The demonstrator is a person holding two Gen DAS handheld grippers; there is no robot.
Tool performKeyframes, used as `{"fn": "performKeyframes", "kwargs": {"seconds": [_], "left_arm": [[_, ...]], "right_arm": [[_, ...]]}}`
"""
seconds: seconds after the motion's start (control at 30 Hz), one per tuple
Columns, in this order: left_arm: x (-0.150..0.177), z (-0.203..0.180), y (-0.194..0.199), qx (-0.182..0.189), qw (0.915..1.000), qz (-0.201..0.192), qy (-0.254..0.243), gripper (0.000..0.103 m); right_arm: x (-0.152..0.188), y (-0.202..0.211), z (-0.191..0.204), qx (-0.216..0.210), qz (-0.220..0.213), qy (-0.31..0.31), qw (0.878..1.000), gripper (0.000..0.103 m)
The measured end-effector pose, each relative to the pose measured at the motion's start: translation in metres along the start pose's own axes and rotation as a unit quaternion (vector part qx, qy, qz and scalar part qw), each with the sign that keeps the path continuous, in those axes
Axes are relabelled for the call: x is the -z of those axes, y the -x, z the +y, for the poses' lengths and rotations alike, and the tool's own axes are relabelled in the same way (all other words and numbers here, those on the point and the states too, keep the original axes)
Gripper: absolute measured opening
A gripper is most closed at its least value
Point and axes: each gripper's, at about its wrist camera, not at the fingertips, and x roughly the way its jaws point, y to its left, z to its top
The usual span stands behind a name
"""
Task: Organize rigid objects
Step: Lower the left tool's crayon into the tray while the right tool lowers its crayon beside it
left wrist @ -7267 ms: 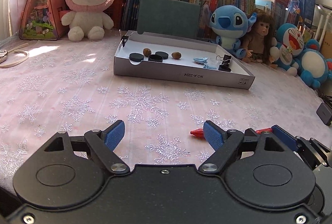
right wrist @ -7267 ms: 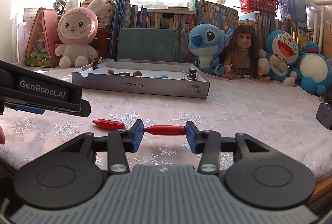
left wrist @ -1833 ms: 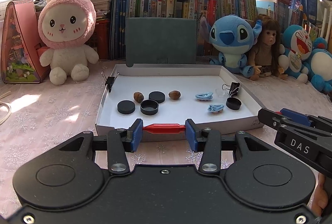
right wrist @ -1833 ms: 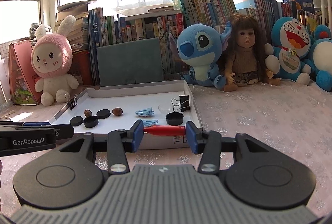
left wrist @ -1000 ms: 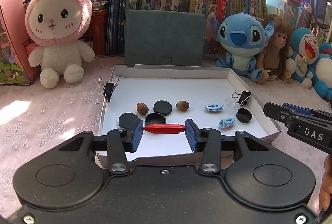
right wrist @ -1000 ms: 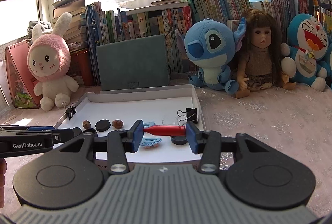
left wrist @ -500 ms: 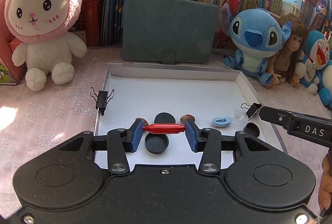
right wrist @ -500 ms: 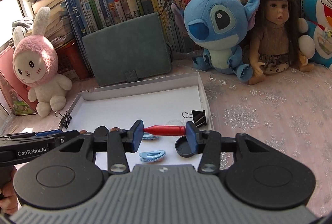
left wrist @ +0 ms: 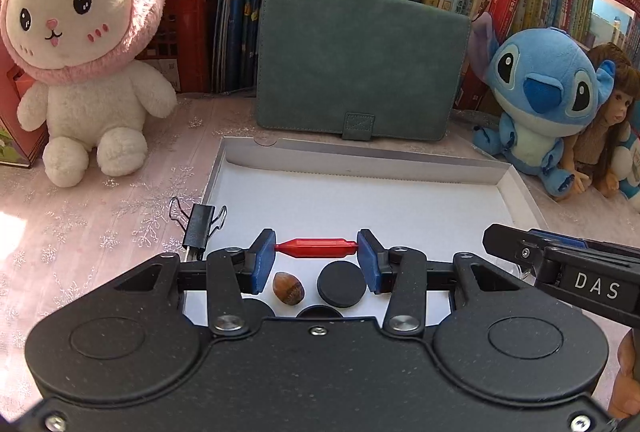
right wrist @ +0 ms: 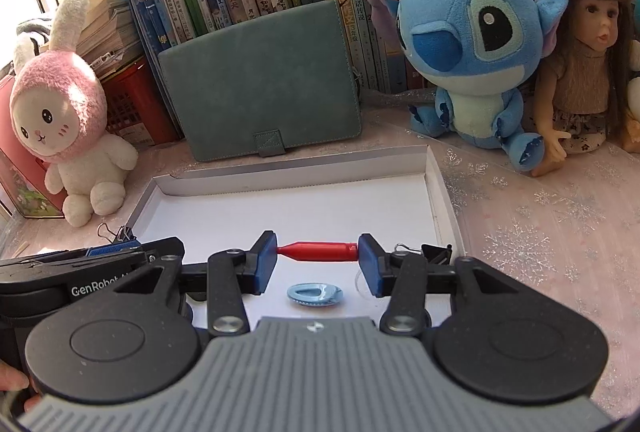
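Observation:
My left gripper point(left wrist: 316, 258) is shut on a red bullet-shaped piece point(left wrist: 316, 248), held crosswise above the white cardboard tray point(left wrist: 360, 159). Below it in the tray lie a brown nut point(left wrist: 288, 288) and a black disc point(left wrist: 341, 284). My right gripper point(right wrist: 318, 260) is shut on a second red bullet-shaped piece point(right wrist: 320, 252), also above the tray point(right wrist: 288, 183), over a blue hair clip point(right wrist: 315, 295). Each gripper shows at the edge of the other's view: the right gripper point(left wrist: 568, 272) and the left gripper point(right wrist: 80, 272).
Black binder clips sit on the tray's left rim point(left wrist: 199, 224) and right rim point(right wrist: 430, 254). Behind the tray stand a green case point(left wrist: 360, 59), a pink bunny plush point(left wrist: 80, 43), a blue Stitch plush point(right wrist: 476, 47), a doll point(right wrist: 584, 43) and rows of books.
Both grippers have moved forward and higher over the tray, each still holding its red piece. The tray's contents now lie below the fingers instead of beyond them.

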Motion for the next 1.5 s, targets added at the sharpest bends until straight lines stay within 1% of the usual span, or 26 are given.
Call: {"fn": "performKeyframes", "kwargs": {"seconds": [0.17,0.57,1.03,1.5], "left_arm": [[0.000,-0.004,-0.010,-0.006,0.9999,0.005,-0.011,0.042],[0.002,-0.009,-0.024,-0.010,0.9996,0.012,-0.024,0.042],[0.002,-0.008,-0.038,-0.010,0.9994,0.025,-0.022,0.042],[0.002,-0.006,-0.042,-0.015,0.9991,0.026,-0.030,0.042]], "right_arm": [[0.001,-0.011,0.004,-0.004,-0.001,0.003,1.000,0.052],[0.005,-0.034,0.004,0.016,0.020,0.011,1.000,0.052],[0.008,-0.045,0.008,0.013,0.036,0.030,0.999,0.052],[0.006,-0.052,0.008,0.021,0.039,0.039,0.998,0.052]]}}
